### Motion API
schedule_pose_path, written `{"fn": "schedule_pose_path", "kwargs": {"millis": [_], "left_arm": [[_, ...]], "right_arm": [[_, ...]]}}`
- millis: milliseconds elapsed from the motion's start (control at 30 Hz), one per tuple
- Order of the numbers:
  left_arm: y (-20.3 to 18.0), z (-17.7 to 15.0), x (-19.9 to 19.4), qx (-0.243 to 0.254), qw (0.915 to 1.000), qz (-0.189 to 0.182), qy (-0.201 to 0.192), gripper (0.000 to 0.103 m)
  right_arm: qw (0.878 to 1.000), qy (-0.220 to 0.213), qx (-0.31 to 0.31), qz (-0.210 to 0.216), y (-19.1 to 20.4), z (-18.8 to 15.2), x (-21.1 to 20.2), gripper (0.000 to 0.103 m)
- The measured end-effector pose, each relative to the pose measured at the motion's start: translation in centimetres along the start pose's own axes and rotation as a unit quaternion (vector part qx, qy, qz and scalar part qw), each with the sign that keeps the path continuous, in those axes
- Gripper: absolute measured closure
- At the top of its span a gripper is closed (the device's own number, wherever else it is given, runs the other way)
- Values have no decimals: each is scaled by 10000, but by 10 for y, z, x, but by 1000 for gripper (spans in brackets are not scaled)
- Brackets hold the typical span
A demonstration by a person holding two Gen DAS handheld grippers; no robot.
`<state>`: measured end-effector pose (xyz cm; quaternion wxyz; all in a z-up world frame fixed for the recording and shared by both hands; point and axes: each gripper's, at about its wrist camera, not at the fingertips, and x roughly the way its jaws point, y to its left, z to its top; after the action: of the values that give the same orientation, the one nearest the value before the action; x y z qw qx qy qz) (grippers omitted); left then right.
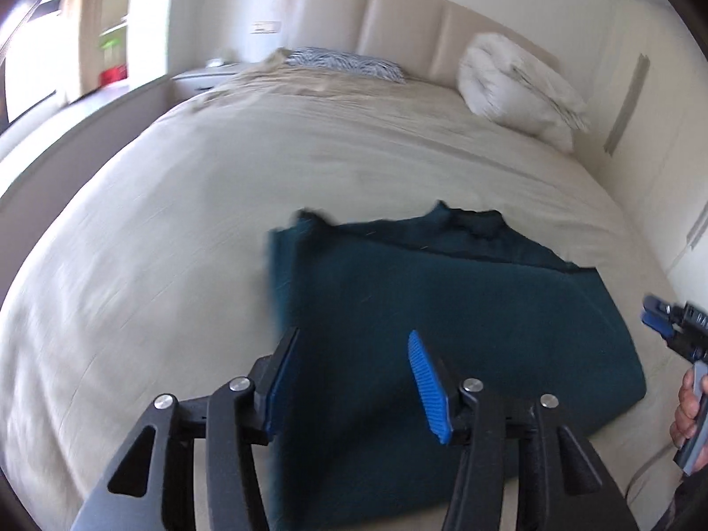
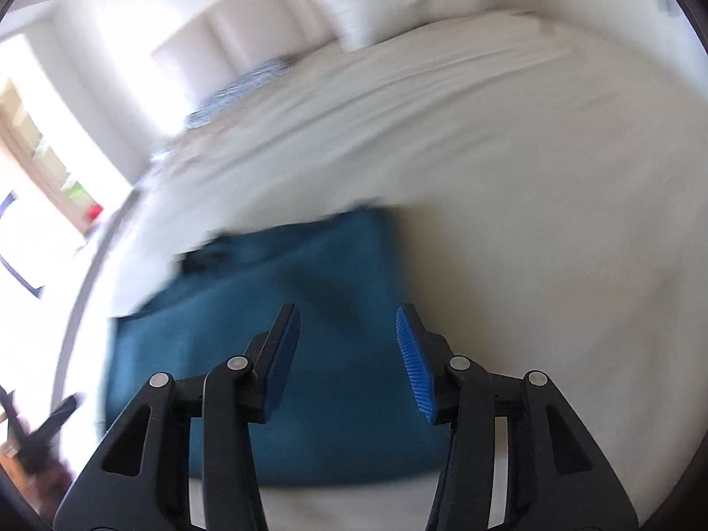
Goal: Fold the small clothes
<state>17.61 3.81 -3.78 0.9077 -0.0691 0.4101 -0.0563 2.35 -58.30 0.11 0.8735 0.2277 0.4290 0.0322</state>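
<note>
A dark teal garment [image 1: 442, 332] lies flat and folded on the beige bed cover, with its neck opening at the far edge. It also shows in the right wrist view [image 2: 309, 332]. My left gripper [image 1: 352, 345] is open and empty, held above the garment's near left part. My right gripper [image 2: 347, 323] is open and empty above the garment's right side. The right gripper also shows at the right edge of the left wrist view [image 1: 655, 314], held in a hand. Both views are blurred by motion.
The bed [image 1: 221, 221] has a beige cover and a padded headboard [image 1: 398, 17]. A white pillow [image 1: 517, 84] lies at the far right and a zebra-patterned pillow [image 1: 345, 62] at the far middle. A nightstand [image 1: 199, 75] stands beside a bright window [image 1: 35, 66] on the left.
</note>
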Motion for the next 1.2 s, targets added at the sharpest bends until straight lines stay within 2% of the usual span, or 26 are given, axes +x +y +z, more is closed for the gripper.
{"fn": "schedule_pose_path", "kwargs": {"millis": [133, 233, 300, 367, 400, 467, 567, 633, 733, 800, 833, 867, 933, 1033, 1133, 1200], "left_arm": [[-35, 28, 64, 249, 9993, 102, 241, 50], [-35, 30, 100, 419, 9973, 405, 437, 47], [-26, 26, 106, 337, 9982, 277, 403, 47], [-18, 22, 101, 289, 9989, 157, 323, 47], [-17, 20, 101, 300, 9990, 152, 310, 47], [-15, 15, 100, 345, 9989, 160, 278, 47], [-12, 14, 101, 312, 9991, 162, 245, 47], [-12, 13, 101, 313, 9991, 188, 232, 47], [-15, 11, 100, 343, 9989, 248, 204, 47], [-15, 8, 99, 334, 9989, 264, 187, 47], [-16, 7, 99, 324, 9990, 267, 178, 47], [-16, 7, 98, 317, 9990, 268, 169, 47], [-16, 6, 98, 316, 9990, 275, 163, 47], [-16, 6, 98, 310, 9990, 268, 167, 47], [-16, 6, 98, 321, 9990, 271, 162, 47], [-16, 5, 97, 325, 9990, 271, 156, 47]], "right_arm": [[9894, 611, 61, 1319, 60, 6, 68, 58], [9750, 1092, 208, 1926, 96, 4, 127, 58], [9668, 1388, 382, 2112, 104, 1, 158, 58], [9687, 1487, 449, 1938, 99, 0, 180, 60], [9678, 1432, 554, 1995, 90, 1, 186, 64], [9629, 1267, 889, 2209, 67, 6, 189, 77], [9590, 878, 1436, 2279, 22, 17, 182, 82], [9667, 536, 1673, 1860, -10, 27, 171, 82], [9651, 242, 2144, 1483, -55, 39, 157, 82], [9706, 51, 2173, 1030, -66, 44, 138, 79], [9757, -25, 2072, 718, -66, 45, 127, 78], [9771, -47, 2021, 671, -63, 44, 119, 78], [9770, 57, 1895, 972, -50, 38, 111, 77], [9764, 444, 1267, 1695, 1, 17, 102, 77], [9639, 1038, 659, 2360, 58, -18, 108, 77], [9545, 1494, 348, 2556, 86, -43, 120, 77]]}}
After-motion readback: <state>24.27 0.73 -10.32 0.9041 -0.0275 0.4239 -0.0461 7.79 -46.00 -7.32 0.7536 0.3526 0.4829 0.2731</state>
